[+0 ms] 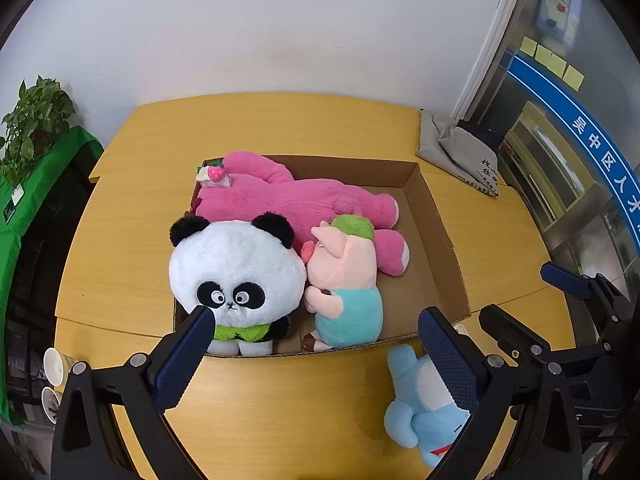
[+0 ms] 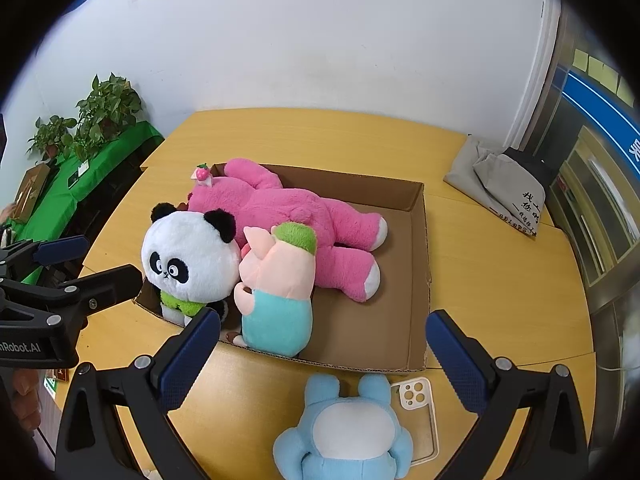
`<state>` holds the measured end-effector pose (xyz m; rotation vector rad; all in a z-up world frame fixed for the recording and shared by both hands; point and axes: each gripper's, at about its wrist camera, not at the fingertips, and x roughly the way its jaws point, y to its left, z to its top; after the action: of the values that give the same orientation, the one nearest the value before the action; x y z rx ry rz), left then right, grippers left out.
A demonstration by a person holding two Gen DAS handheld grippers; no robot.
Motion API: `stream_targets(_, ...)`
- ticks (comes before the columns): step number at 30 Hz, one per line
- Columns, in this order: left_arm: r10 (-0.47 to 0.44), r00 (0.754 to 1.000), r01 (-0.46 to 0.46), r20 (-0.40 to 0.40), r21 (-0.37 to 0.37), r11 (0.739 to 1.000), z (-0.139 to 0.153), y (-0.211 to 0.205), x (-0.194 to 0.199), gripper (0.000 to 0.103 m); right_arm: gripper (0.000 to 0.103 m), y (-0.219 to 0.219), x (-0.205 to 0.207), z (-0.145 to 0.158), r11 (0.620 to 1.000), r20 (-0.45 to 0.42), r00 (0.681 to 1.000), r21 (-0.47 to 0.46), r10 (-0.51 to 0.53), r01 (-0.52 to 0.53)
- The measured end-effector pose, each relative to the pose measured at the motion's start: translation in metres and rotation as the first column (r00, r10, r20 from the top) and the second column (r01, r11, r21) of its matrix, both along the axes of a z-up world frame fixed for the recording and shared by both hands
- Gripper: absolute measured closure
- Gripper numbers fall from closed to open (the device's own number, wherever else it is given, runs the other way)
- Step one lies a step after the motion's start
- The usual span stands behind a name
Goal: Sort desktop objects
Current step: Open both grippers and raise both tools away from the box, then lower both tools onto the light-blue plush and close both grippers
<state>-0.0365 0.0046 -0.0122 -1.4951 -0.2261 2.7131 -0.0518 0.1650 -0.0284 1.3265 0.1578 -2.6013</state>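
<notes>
An open cardboard box (image 1: pixel 438 220) (image 2: pixel 400 292) lies on the yellow wooden table (image 1: pixel 280 128). Inside it are a big pink bear (image 1: pixel 304 196) (image 2: pixel 296 208), a panda plush (image 1: pixel 236 264) (image 2: pixel 192 256) and a pig plush in teal (image 1: pixel 344 276) (image 2: pixel 280 280). A light blue plush (image 1: pixel 416 412) (image 2: pixel 344 432) lies on the table in front of the box. My left gripper (image 1: pixel 316 314) (image 2: pixel 102 260) is open above the box's near edge. Over the blue plush my right gripper (image 2: pixel 324 317) (image 1: pixel 524 296) is also open, holding nothing.
A white phone case (image 2: pixel 420 404) lies beside the blue plush. A grey cloth bag (image 1: pixel 452 148) (image 2: pixel 500 184) sits at the table's back right. Left of the table stand potted plants (image 2: pixel 104 108) on a green-covered stand (image 1: pixel 24 208), and paper cups (image 1: pixel 54 364).
</notes>
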Motion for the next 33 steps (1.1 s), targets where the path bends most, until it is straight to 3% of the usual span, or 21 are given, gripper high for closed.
stream_targets(25, -0.002, 1.000, 0.002, 0.011, 0.000, 1.000, -0.004, 0.012, 0.003, 0.000, 0.000, 0.021, 0.011, -0.002, 1.000, 0.007, 1.000, -0.029, -0.011, 0.011)
stream_targets(33, -0.027, 0.999, 0.026, 0.046, 0.019, 0.999, -0.022, 0.027, -0.001, 0.000, 0.000, 0.047, 0.026, -0.016, 0.997, 0.019, 0.999, -0.074, -0.027, 0.028)
